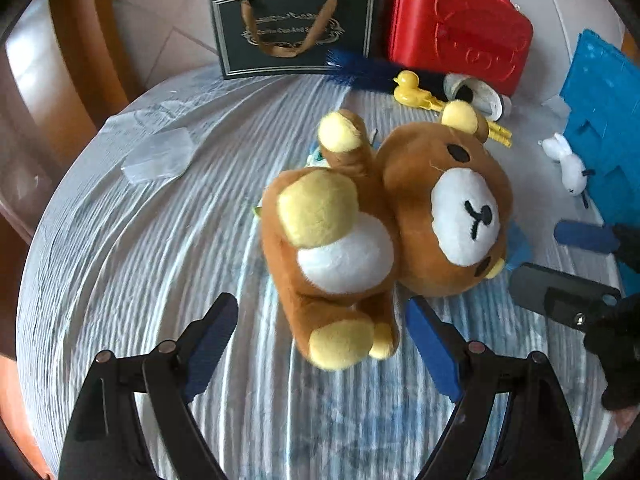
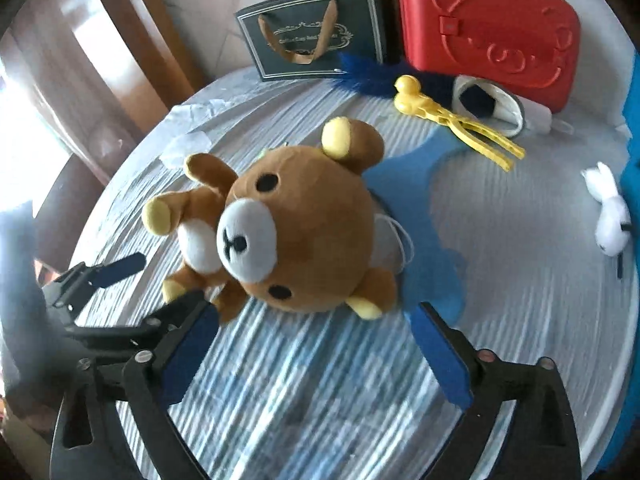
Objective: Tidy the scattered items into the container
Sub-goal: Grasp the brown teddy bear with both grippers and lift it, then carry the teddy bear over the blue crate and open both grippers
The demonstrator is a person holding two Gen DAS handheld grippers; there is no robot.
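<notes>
While both grippers stand wide open and hold nothing, the left gripper point(image 1: 322, 344) straddles the feet of the plush bear point(image 1: 380, 232), and the right gripper point(image 2: 316, 344) hangs just short of its head, seemingly for a two-handed lift. Soft, rounded pile; ribbed plastic-wrapped table point(image 1: 140, 280). Rigid red case point(image 1: 460, 28) waits behind.

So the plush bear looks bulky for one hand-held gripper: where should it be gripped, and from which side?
Grip the brown bear across its narrower body, probably from above at the feet end, where the open left hand-held gripper already lines up. It lies on its back, and its round head looks too wide.
</notes>
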